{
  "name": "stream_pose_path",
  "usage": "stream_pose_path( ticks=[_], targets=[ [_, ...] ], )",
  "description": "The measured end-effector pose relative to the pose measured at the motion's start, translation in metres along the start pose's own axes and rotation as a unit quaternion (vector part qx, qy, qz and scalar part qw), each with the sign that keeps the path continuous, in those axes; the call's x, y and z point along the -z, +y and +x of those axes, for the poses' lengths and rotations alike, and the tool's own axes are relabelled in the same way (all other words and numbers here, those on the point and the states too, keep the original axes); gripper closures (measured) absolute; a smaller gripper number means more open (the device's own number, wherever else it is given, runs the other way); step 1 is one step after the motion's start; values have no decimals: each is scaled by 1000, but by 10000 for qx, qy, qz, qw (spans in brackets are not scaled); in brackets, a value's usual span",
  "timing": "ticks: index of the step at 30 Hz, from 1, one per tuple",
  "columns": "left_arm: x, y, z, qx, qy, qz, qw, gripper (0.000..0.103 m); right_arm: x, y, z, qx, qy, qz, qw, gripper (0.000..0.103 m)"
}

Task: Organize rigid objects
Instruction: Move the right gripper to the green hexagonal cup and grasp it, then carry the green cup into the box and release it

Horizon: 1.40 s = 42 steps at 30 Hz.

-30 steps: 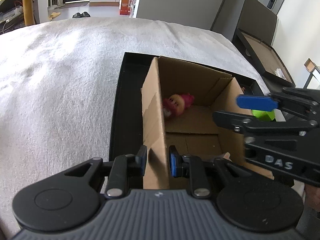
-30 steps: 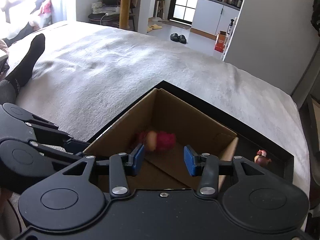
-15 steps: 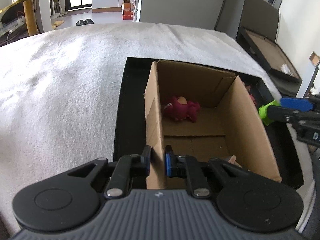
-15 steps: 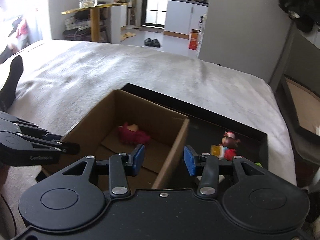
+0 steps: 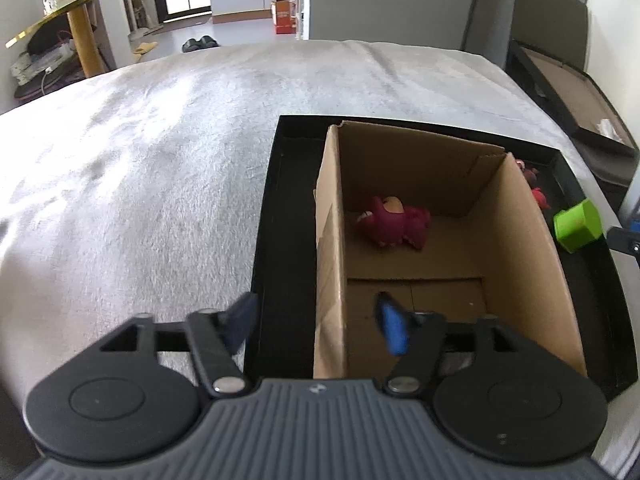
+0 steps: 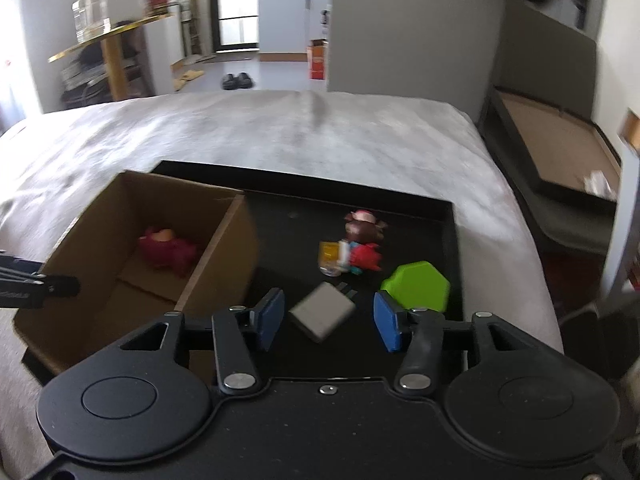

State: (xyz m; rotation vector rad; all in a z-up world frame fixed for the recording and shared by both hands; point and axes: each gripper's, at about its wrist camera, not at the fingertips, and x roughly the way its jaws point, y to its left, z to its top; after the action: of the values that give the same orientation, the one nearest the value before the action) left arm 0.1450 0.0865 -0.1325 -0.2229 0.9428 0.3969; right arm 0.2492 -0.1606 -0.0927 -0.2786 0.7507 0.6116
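A cardboard box (image 5: 516, 240) stands in a black tray (image 5: 288, 200) with a magenta plush toy (image 5: 394, 222) on its floor. My left gripper (image 5: 316, 324) straddles the box's left wall, its jaws opening and the pads clear of the cardboard. In the right wrist view, my right gripper (image 6: 329, 320) hovers over the tray (image 6: 400, 208) beside the box (image 6: 224, 248), jaws opening. A grey plug adapter (image 6: 322, 312) lies between and below its fingers, untouched. A green hexagonal block (image 6: 416, 286) and a small red figurine (image 6: 360, 248) lie just beyond.
The tray rests on a pale grey blanket (image 5: 160, 160) over a bed. A black-framed cardboard panel (image 6: 560, 148) leans off the bed's right side. A gold-topped table (image 5: 76, 12) and slippers (image 6: 236, 80) are on the floor far behind.
My left gripper has let go of the box's left wall and spread its jaws. My right gripper has swung right, from over the box to above the tray's loose items, and widened.
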Motion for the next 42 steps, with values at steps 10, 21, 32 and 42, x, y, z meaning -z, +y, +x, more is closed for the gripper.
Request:
stream_pose_path(
  ticks=[10, 21, 32, 42],
  targets=[
    [-16, -25, 11, -254, 158, 364, 9989, 22, 3, -40, 19, 132, -51, 588, 9982, 28],
    [-21, -44, 19, -608, 328, 615, 9957, 21, 8, -66, 51, 132, -64, 1104, 9938, 18],
    [-24, -59, 23, -664, 438, 691, 9944, 20, 14, -78, 72, 239, -61, 1343, 9906, 20],
    [-23, -63, 23, -640, 410, 714, 9945, 20, 11, -76, 75, 196, 9, 1144, 9932, 57]
  ],
)
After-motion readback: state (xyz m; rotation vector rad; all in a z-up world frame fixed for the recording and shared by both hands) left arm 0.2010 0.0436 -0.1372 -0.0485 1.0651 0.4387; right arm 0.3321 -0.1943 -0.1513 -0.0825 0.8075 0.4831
